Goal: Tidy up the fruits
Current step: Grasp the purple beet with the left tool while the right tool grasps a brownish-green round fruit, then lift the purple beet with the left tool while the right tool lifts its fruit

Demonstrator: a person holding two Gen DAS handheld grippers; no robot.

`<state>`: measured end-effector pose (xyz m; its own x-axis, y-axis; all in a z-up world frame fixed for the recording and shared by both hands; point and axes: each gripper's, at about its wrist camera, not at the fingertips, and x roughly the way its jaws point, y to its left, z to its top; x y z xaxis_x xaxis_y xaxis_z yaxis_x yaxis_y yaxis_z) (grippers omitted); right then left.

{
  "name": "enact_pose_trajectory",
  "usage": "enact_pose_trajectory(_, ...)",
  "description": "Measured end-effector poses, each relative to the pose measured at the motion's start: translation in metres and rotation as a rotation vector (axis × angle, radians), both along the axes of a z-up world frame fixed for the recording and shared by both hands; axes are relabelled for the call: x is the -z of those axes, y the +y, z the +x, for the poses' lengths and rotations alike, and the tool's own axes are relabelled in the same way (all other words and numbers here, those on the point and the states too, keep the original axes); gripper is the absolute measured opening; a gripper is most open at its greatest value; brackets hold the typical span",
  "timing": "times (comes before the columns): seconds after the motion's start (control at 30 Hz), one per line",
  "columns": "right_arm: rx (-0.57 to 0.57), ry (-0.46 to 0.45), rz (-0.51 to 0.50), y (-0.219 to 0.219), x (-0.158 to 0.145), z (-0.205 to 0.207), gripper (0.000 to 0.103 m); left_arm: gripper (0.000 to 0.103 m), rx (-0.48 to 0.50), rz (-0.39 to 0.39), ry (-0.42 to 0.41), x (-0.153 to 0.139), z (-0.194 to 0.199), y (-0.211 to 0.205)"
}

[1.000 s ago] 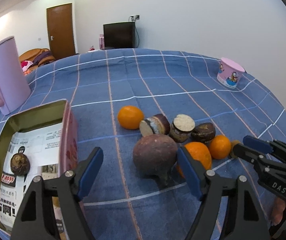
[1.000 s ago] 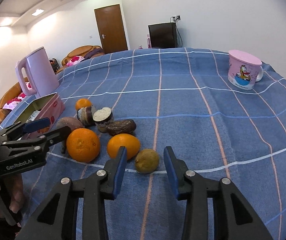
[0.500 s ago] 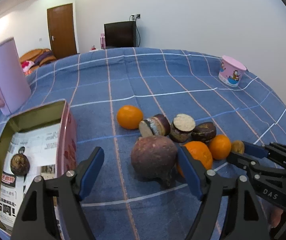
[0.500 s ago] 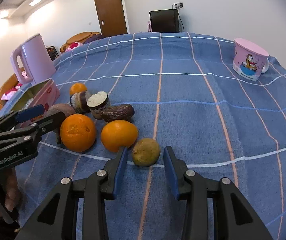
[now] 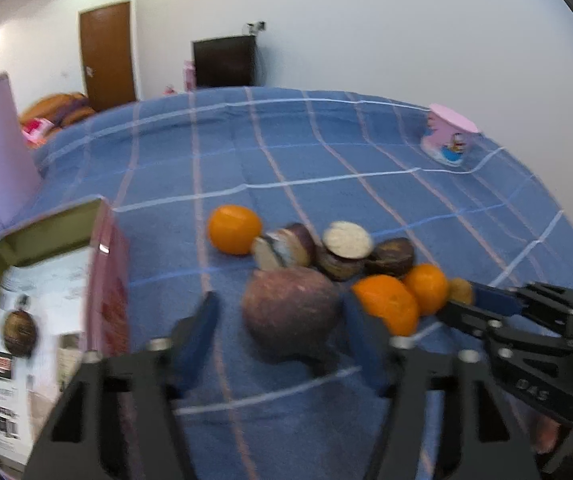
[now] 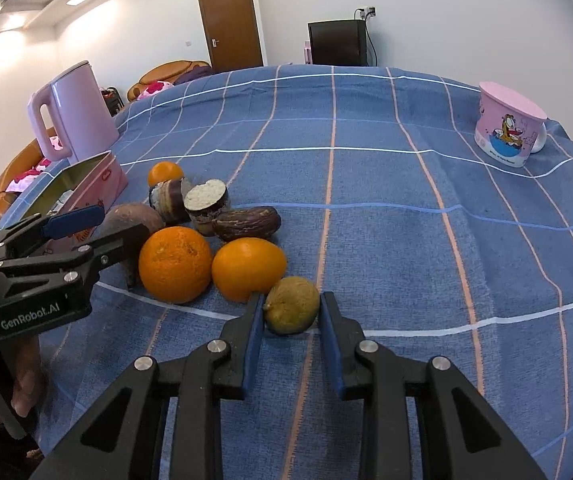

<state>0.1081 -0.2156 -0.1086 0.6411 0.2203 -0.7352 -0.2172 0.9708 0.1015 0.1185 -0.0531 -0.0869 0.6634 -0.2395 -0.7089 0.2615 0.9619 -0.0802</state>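
Right wrist view: right hand-held gripper clamps the small greenish-brown fruit, just beside an orange.

Beside the pink tin:
- oranges: three;
- dark cut fruit pieces: three;
- large brown round fruit: one;
- small yellow-green fruit: one.

Inside the tin: one dark round fruit, blurred, possibly dried.

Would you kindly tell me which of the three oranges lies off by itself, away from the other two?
The small orange at the far end of the pile, nearest the pink tin. The other two oranges lie side by side by the right gripper.
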Motion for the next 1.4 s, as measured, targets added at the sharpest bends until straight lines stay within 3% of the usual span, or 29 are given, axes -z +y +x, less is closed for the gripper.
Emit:
enact_pose_trajectory(0.2, -0.001, 0.001, 0.002, -0.001, 0.0, 0.0, 0.03, 0.058, -0.003, -0.012, 0.012, 0.001, 0.001, 0.001)
enact_pose_trajectory(0.5, 0.003, -0.033, -0.003, 0.001, -0.004, -0.004, 0.029, 0.053, 0.007, -0.018, 0.001, 0.0, -0.001, 0.002)
enact_pose_trajectory(1.4, -0.012, -0.229, -0.001, 0.004, -0.024, -0.03, 0.029, 0.052, -0.078, -0.019, -0.193, -0.022, -0.028, 0.013)
